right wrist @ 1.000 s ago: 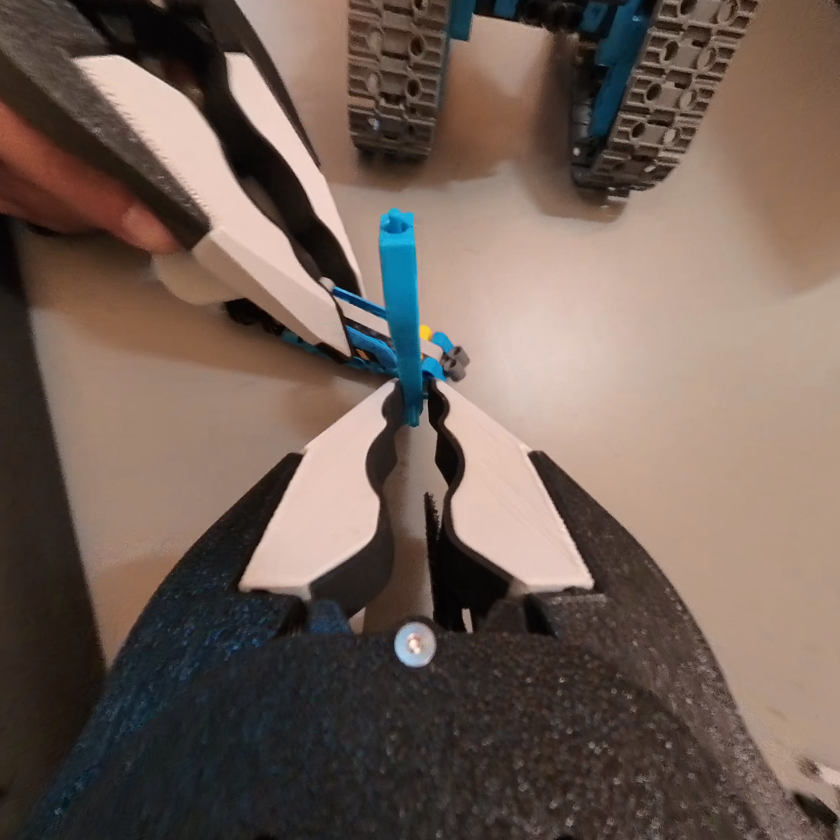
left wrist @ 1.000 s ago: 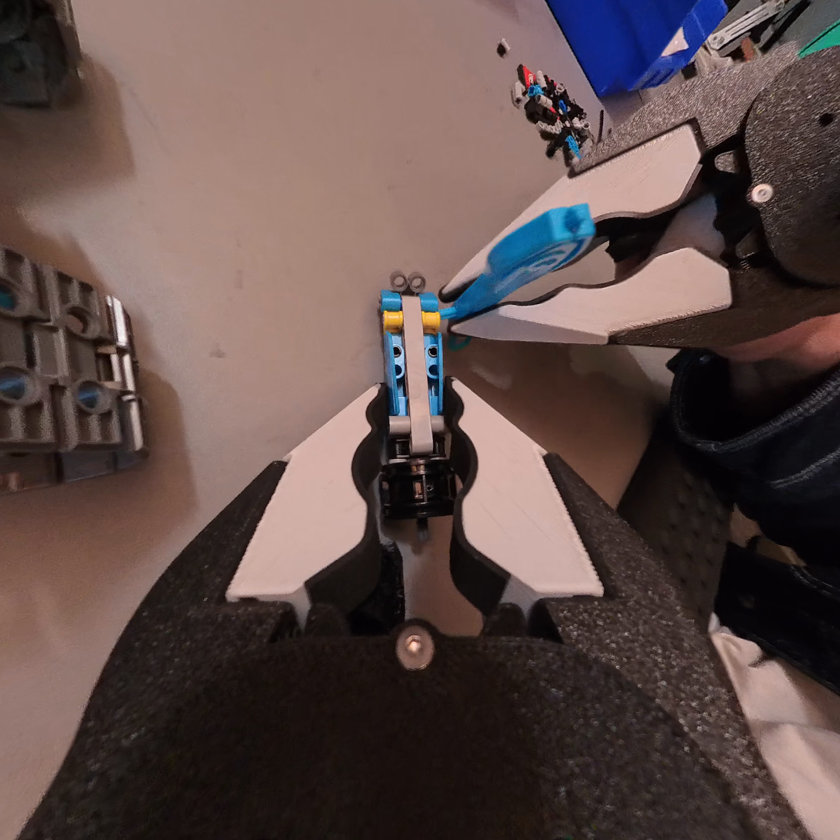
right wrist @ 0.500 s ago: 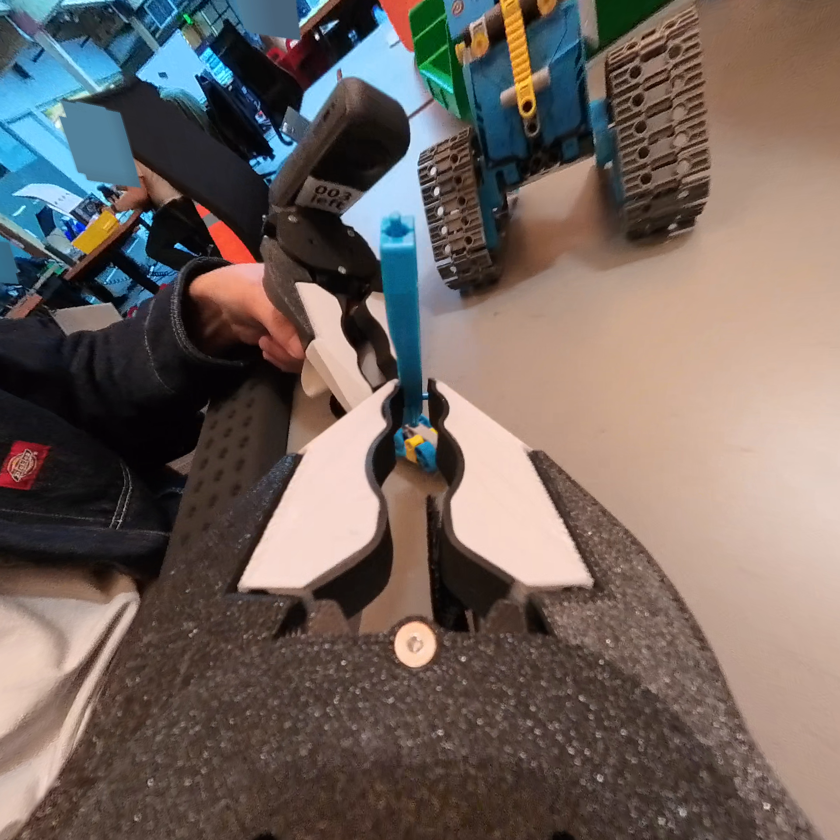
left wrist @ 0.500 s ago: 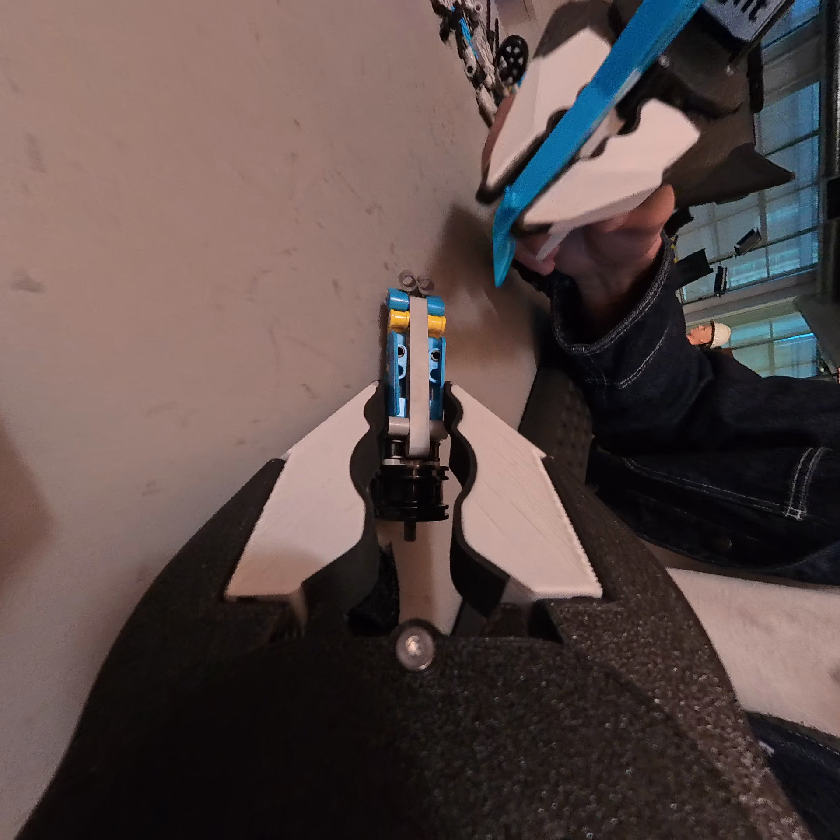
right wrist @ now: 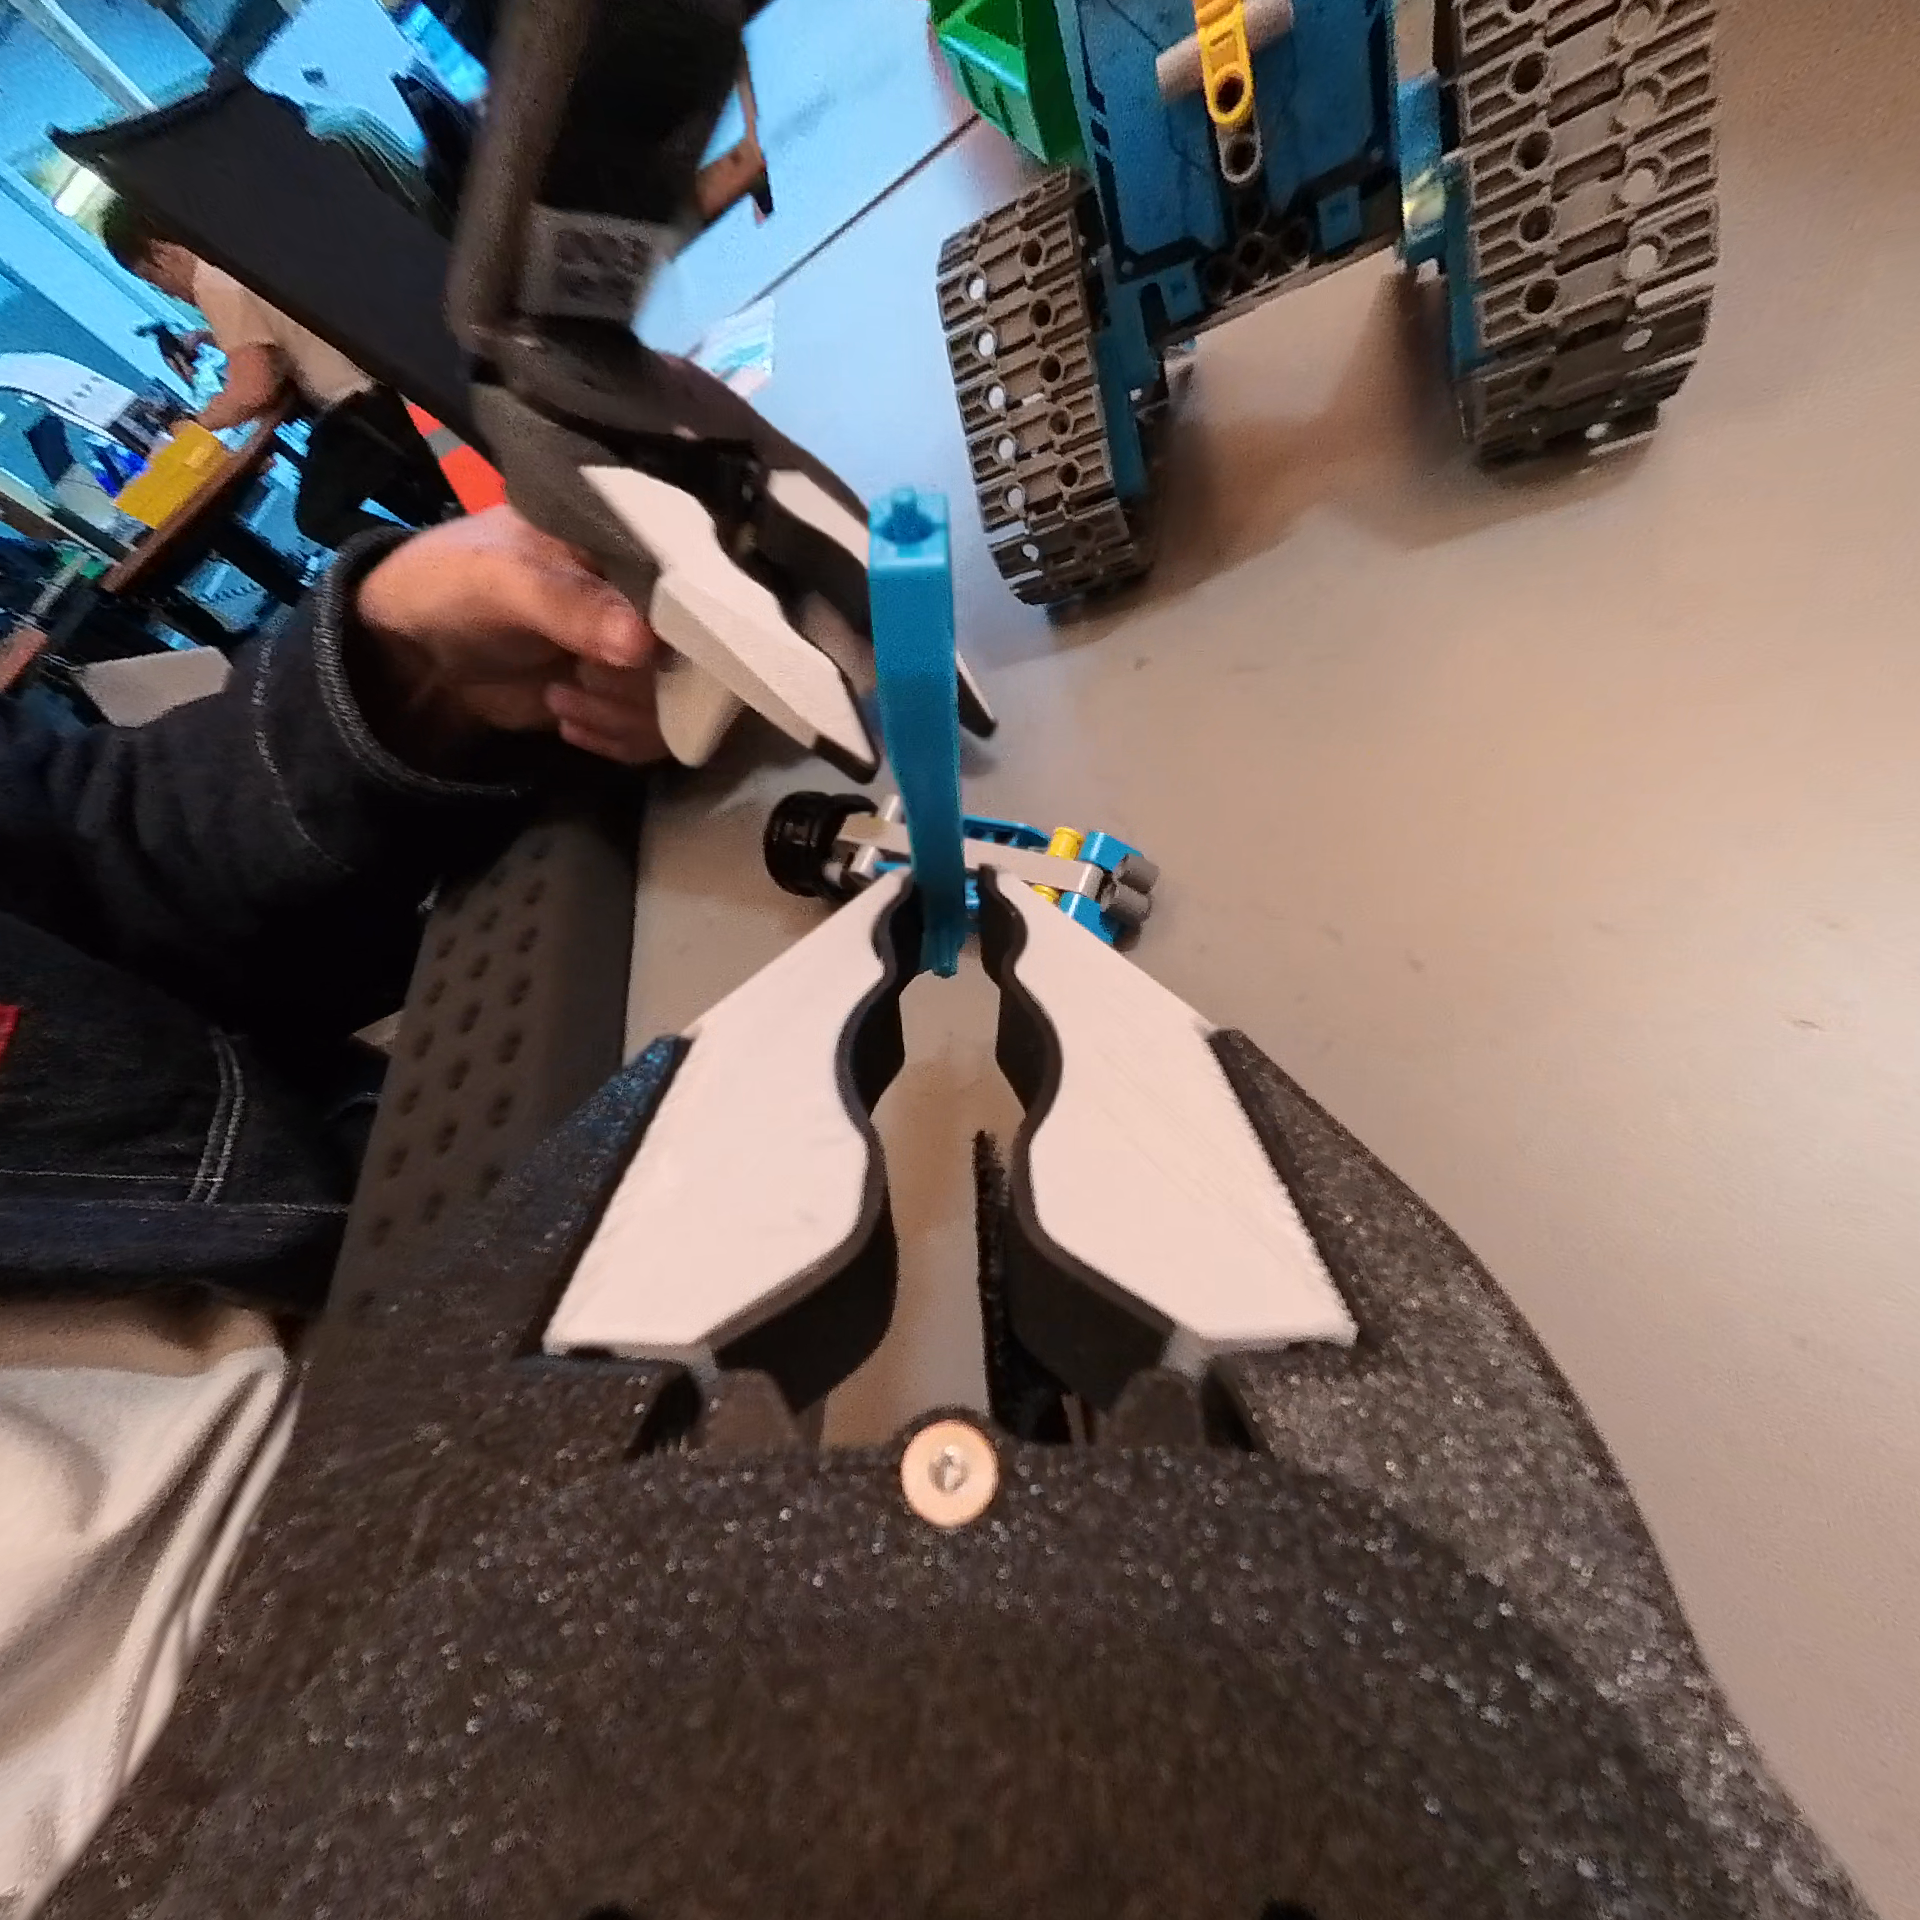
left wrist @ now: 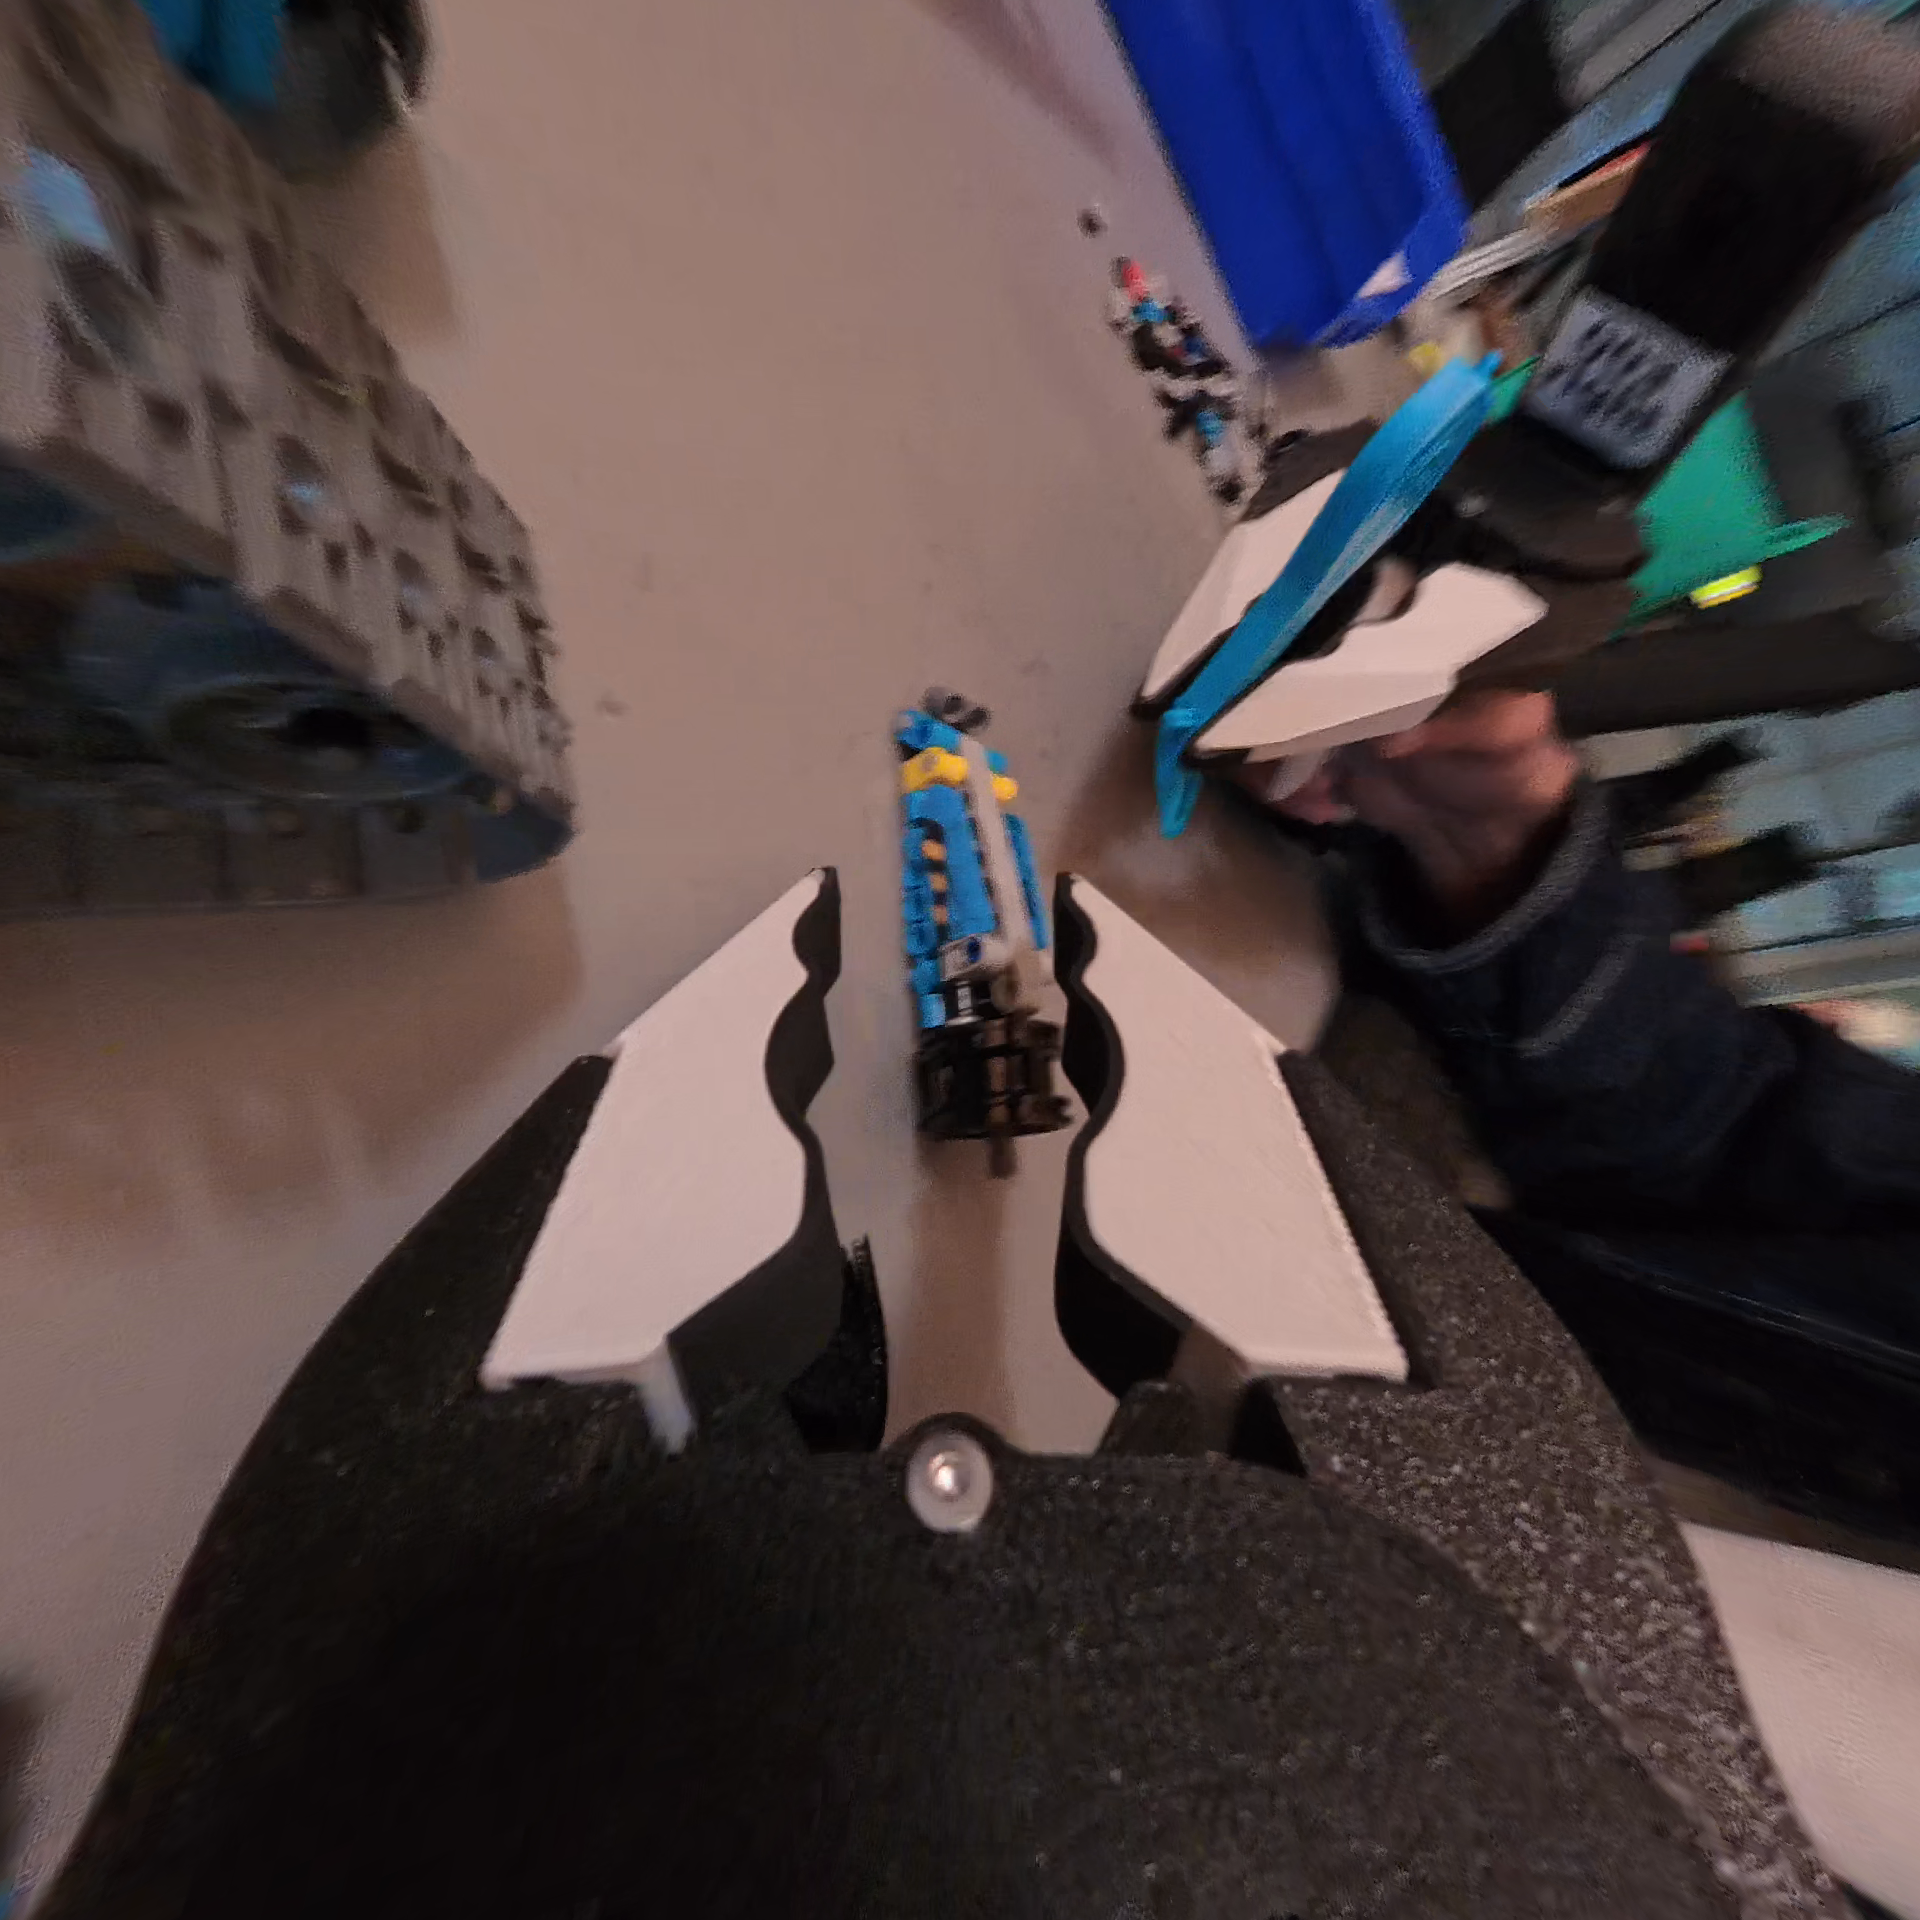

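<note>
A small brick assembly point(left wrist: 971, 914), blue and white with yellow pins and a black wheel hub at one end, lies on the beige table. My left gripper point(left wrist: 943, 883) is open, its fingers on either side of the assembly and apart from it. My right gripper point(right wrist: 940, 894) is shut on a flat blue brick-separator tool point(right wrist: 914, 707) that sticks up between its fingertips. It hovers just in front of the assembly point(right wrist: 1081, 868). In the left wrist view the right gripper point(left wrist: 1184, 717) and its blue tool point(left wrist: 1340, 561) are at the right. In the right wrist view the left gripper point(right wrist: 894, 743) is above the assembly.
A blue tracked brick vehicle point(right wrist: 1299, 260) with grey treads stands at the far side of the table; it is blurred at the left of the left wrist view point(left wrist: 312, 582). A pile of small loose parts point(left wrist: 1184, 374) and a blue bin point(left wrist: 1309, 145) are farther off. A person's hand point(right wrist: 499, 634) and dark sleeve are at the left. Left tips to right tips: about 6 cm.
My left gripper has opened and let go of the assembly, which now lies loose on the table. The right gripper, still holding the blue tool, has lifted away from the assembly.
</note>
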Demonstrator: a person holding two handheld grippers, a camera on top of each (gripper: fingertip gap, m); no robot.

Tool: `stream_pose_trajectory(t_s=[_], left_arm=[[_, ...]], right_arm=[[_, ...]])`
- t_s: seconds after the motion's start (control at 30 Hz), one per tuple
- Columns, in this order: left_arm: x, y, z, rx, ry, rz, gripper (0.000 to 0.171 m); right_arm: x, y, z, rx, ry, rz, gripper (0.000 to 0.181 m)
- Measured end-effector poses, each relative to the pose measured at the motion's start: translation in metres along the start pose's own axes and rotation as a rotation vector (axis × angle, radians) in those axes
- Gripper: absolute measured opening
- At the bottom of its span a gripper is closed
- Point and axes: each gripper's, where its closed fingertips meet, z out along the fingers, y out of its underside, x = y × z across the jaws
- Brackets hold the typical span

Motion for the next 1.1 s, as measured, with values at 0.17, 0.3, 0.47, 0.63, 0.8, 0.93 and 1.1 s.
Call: stream_pose_trajectory(t_s=[0.17, 0.3, 0.47, 0.63, 0.8, 0.93, 1.1], left_arm=[[0.02, -0.007, -0.007, 0.022, -0.098, 0.267, 0.041], [0.056, -0.009, 0.004, 0.059, -0.039, 0.433, 0.041], [0.071, -0.016, 0.023, 0.161, -0.098, 0.518, 0.036], [0.073, -0.026, 0.014, 0.237, -0.175, 0.656, 0.01], [0.08, -0.022, 0.01, 0.222, -0.101, 0.683, 0.009], [0.084, -0.023, 0.008, 0.243, 0.009, 0.549, 0.007], [0.091, -0.026, -0.002, 0.279, 0.14, 0.445, 0.005]], right_arm=[[-0.002, -0.01, -0.003, 0.057, -0.007, 0.002, 0.009], [-0.017, -0.032, -0.008, 0.19, -0.097, 0.028, 0.009], [-0.027, -0.038, -0.006, 0.231, -0.141, 0.028, 0.009], [-0.033, -0.04, -0.009, 0.234, -0.171, 0.014, 0.01], [-0.04, -0.034, -0.011, 0.192, -0.193, -0.045, 0.01], [-0.039, -0.037, -0.012, 0.217, -0.138, -0.162, 0.01], [-0.044, -0.039, -0.013, 0.24, -0.107, -0.274, 0.01]])
